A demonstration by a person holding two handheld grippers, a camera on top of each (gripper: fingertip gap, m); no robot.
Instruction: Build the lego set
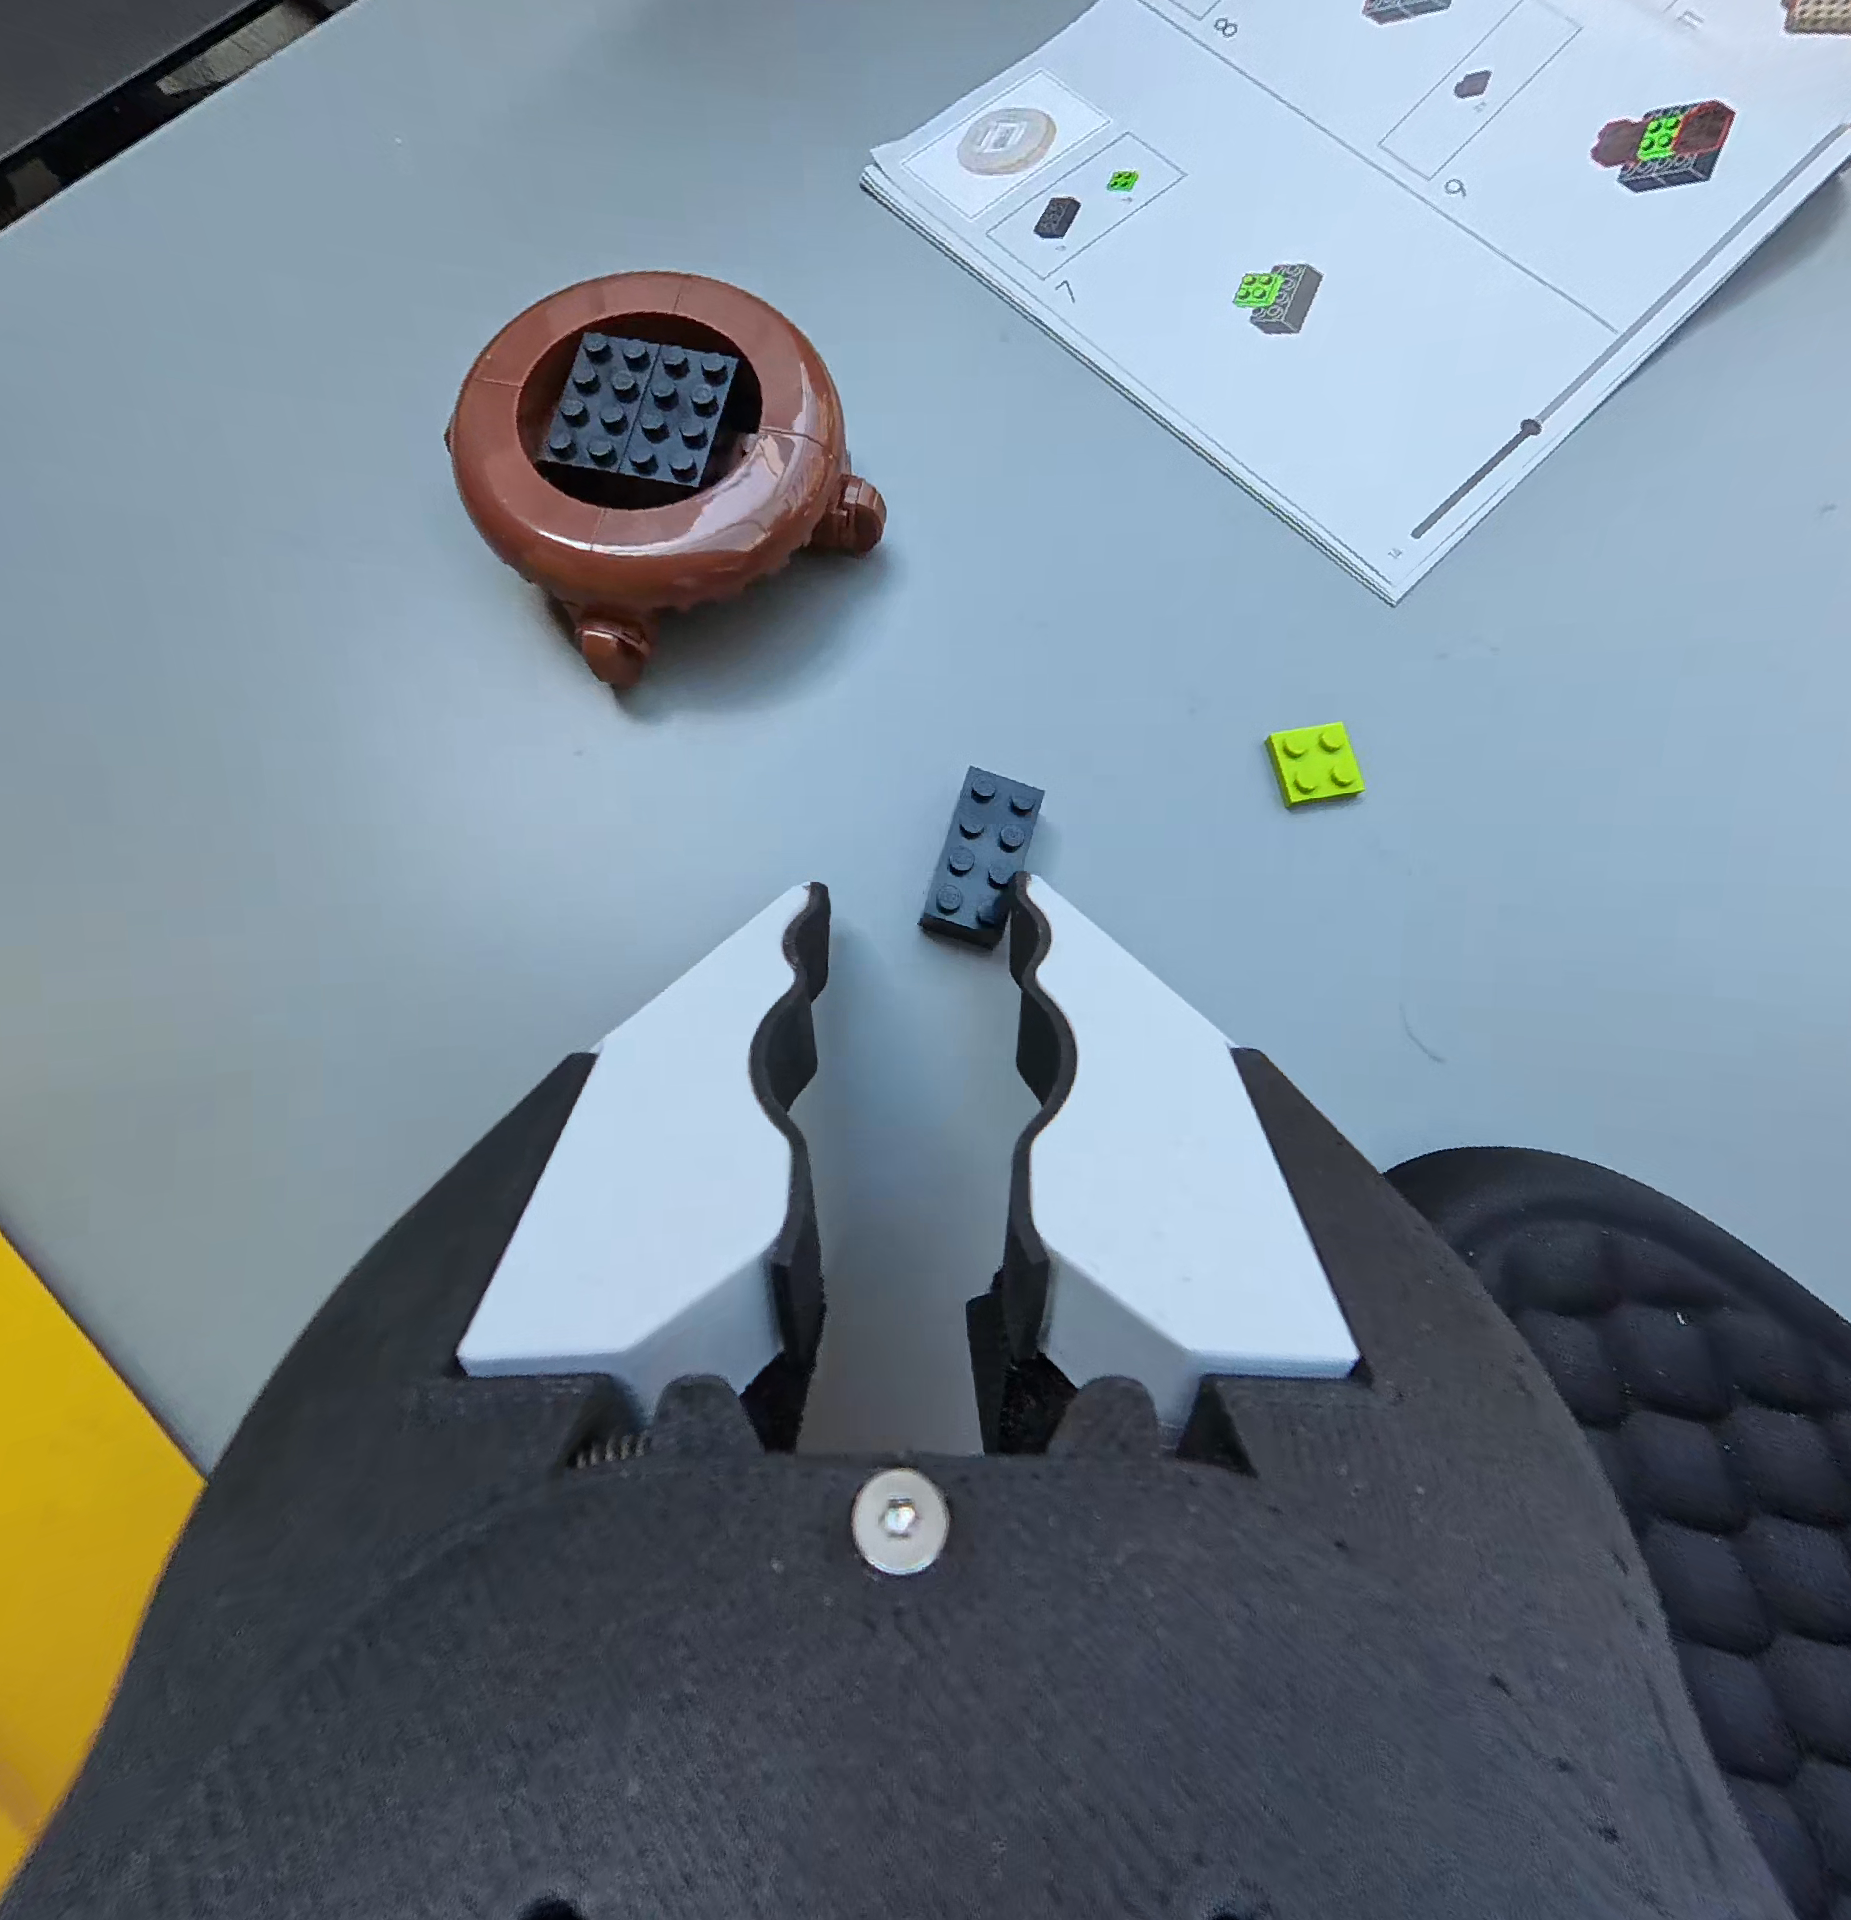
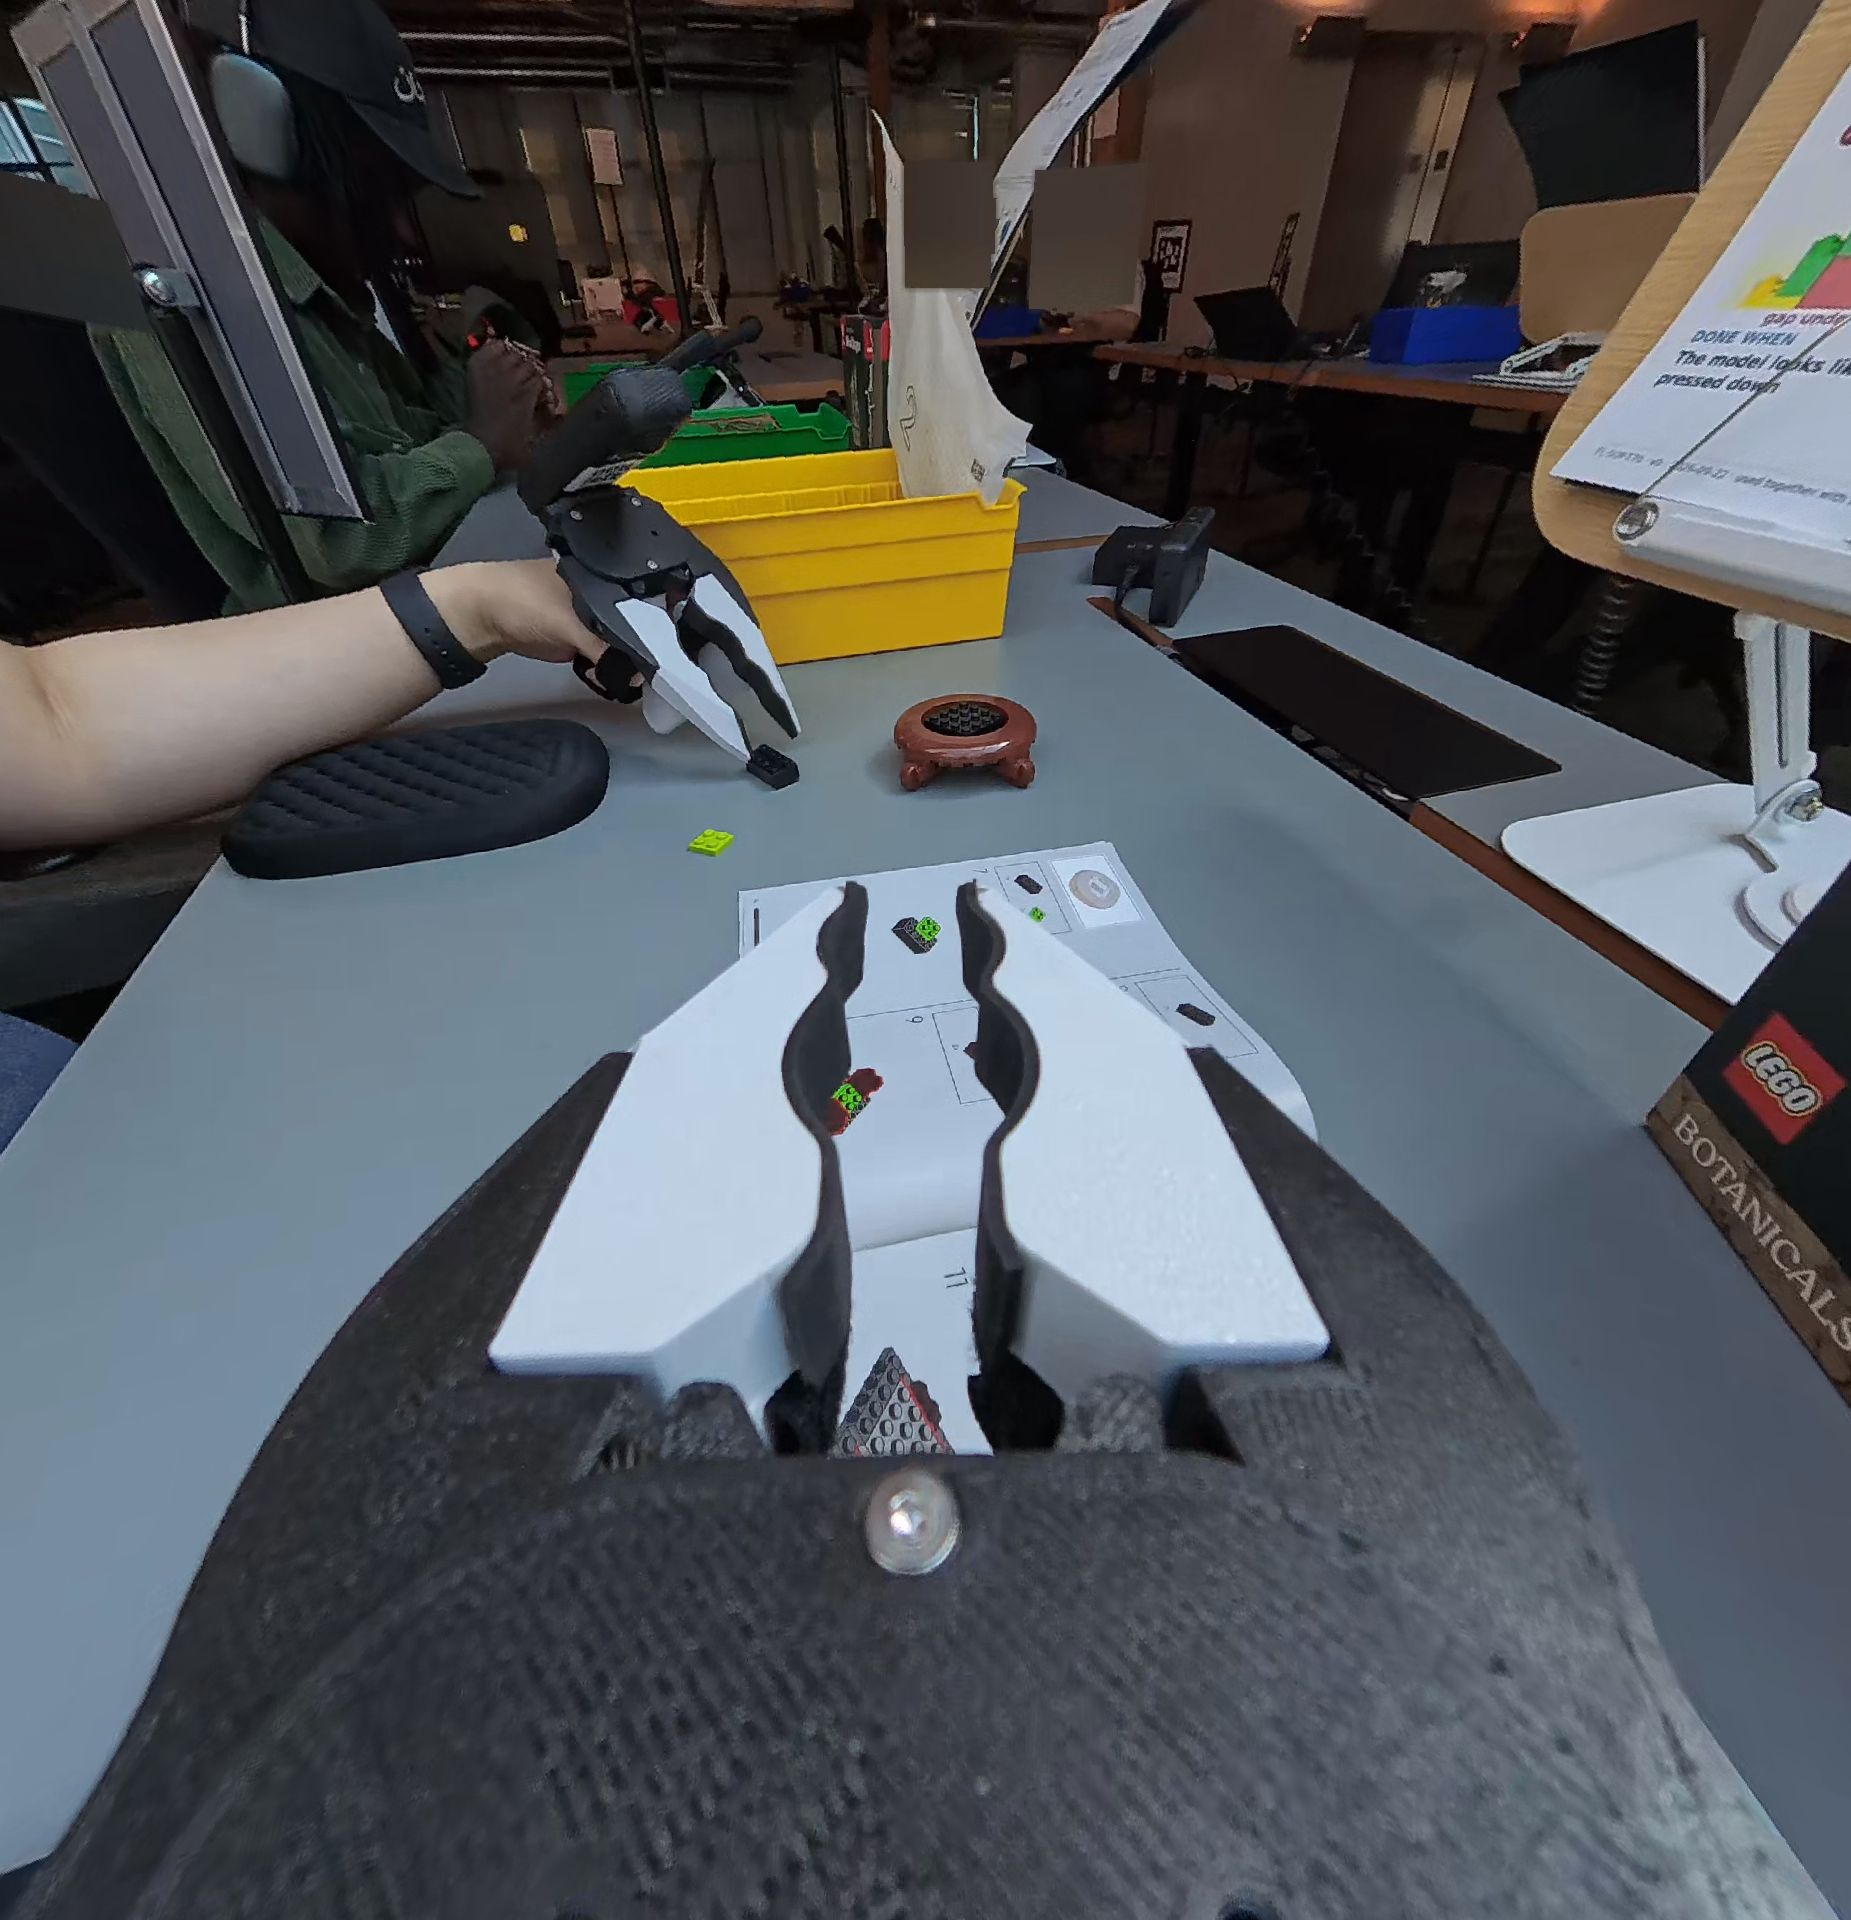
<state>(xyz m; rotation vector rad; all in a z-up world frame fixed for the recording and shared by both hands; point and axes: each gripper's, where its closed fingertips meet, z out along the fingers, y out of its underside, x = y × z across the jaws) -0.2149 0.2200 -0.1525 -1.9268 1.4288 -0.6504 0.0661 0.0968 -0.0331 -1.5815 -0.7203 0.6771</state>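
Step in hand, judged: picking up black brick. Left gripper is hanging part-open, empty, one fingertip touching brick. Lime plate is lying near brick; brown pot base well apart. Right gripper is idling part-open, empty. Next: straddling brick, closing.

Writing shows on a black box, an open instruction booklet and a clipped sheet beside the bench.
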